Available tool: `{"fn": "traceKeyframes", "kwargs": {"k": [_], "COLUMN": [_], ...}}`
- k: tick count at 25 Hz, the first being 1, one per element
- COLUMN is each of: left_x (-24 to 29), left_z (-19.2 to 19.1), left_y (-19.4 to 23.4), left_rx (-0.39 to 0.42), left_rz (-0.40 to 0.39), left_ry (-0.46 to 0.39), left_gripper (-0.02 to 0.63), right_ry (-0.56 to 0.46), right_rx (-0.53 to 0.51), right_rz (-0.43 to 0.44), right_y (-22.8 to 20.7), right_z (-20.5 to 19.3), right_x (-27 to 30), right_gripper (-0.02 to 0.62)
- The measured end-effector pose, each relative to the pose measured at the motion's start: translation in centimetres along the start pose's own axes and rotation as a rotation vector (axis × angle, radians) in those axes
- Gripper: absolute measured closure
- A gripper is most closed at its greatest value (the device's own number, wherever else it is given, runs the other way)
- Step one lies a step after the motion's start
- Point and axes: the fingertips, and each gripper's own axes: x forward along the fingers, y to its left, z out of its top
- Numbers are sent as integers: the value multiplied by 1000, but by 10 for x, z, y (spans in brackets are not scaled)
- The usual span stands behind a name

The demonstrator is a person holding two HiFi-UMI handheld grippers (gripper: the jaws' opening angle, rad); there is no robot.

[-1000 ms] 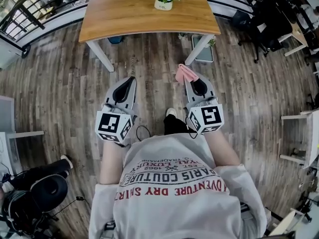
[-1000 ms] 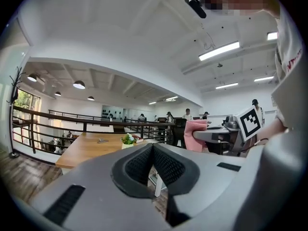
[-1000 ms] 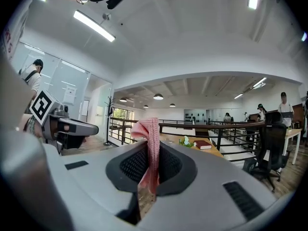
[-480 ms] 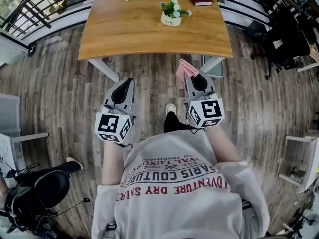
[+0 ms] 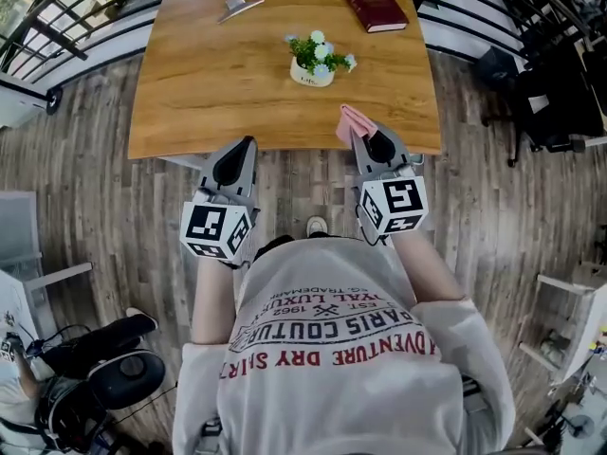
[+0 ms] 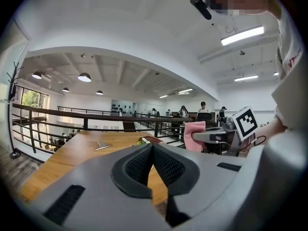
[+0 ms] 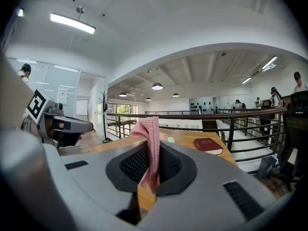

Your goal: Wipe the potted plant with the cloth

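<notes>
While facing the near edge of the wooden table, held the two tools out side by side and well apart, tips just over the table's front rim in the head view. Had the left gripper fully closed, ribbed pads meeting with nothing between them, as plainly seen in the left gripper view. Had the right gripper clamped on the pink cloth — pinched a narrow fold between the pads, with one end standing up above the jaw tips and the other hanging down below them in the right gripper view. Found the potted plant upright on the tabletop: a small white pot with green leaves and pale flowers, beyond and between the two grippers, somewhat nearer the right one, apart from the cloth and touched by neither tool. Saw a dark red book lying flat toward the table's far right corner and a small metal item toward the far left — too small to identify. Noted black railing past the table's left side and wood-plank floor underneath
</notes>
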Motion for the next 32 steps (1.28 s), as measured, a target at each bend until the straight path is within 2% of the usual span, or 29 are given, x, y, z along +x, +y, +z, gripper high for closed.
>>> {"fn": "traceKeyframes", "kwargs": {"k": [6,9,12,17,22,28,32], "left_x": [60,95,133,193,244,282,292], "left_z": [-23,-31,-40,-66,-92,-112,-125], "left_y": [24,33,41,57,75,75,67], "left_rx": [12,-13,-4,41,147,181,238], "left_rz": [-76,-160,-259,-388,-471,-554,-628], "left_ry": [66,74,97,213,295,381,434], "left_gripper": [592,592,592,592,592,592,592], "right_ry": [71,107,138,210,271,327,354], "right_rx": [1,11,19,42,54,105,138], "right_rz": [15,14,22,15,-23,-69,-92], "right_y": [-12,-14,-11,0,3,5,7], "right_z": [-26,-37,-47,-72,-100,-127,-142], "right_x": [48,68,89,123,161,186,200], "right_gripper": [553,552,552,552,552,552,552]}}
